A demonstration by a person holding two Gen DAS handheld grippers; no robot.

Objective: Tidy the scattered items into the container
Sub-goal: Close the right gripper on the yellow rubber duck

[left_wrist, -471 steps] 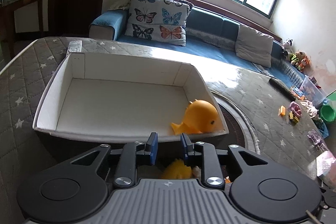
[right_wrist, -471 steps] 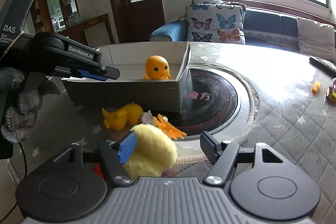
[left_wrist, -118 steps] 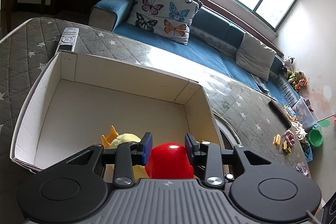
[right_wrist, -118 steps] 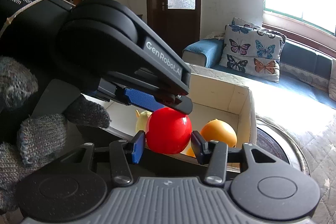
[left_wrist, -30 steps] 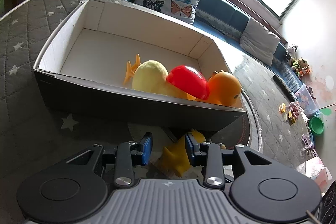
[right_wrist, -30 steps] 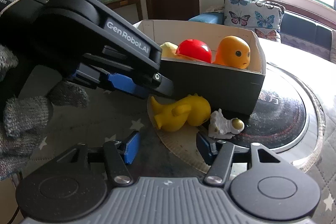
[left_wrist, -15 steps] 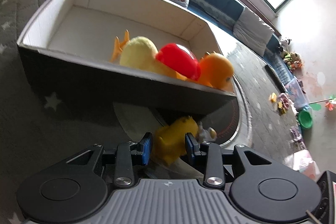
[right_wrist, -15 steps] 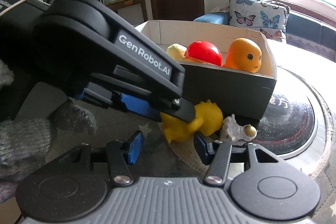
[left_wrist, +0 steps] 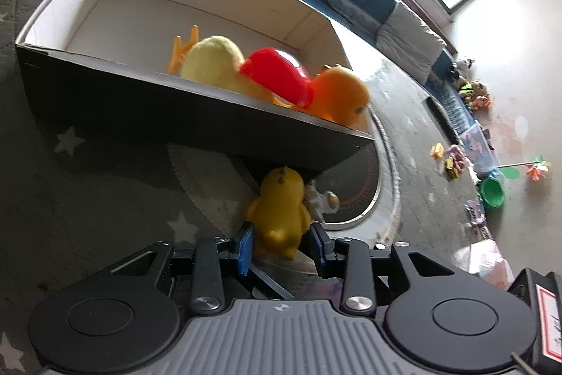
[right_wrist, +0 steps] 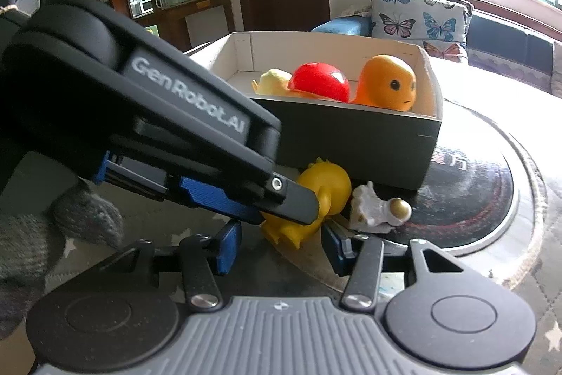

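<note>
Since half a second ago, the left gripper [left_wrist: 280,243] has been brought lower and closer, so that the yellow rubber duck [left_wrist: 279,212] is now bracketed by its blue-padded fingers [left_wrist: 244,246]. The jaws are set just beside the duck's flanks; whether they are pressed onto it cannot be told. The duck lies on the quilted table [left_wrist: 80,185] just outside the near wall of the cardboard box [left_wrist: 182,115], with a small white astronaut figure [right_wrist: 377,208] touching it. Inside the box a yellow plush chick [left_wrist: 214,62], a red ball [left_wrist: 277,76] and an orange toy [right_wrist: 388,83] are seen. The right gripper [right_wrist: 281,246] is held open near the duck, gripping nothing.
</note>
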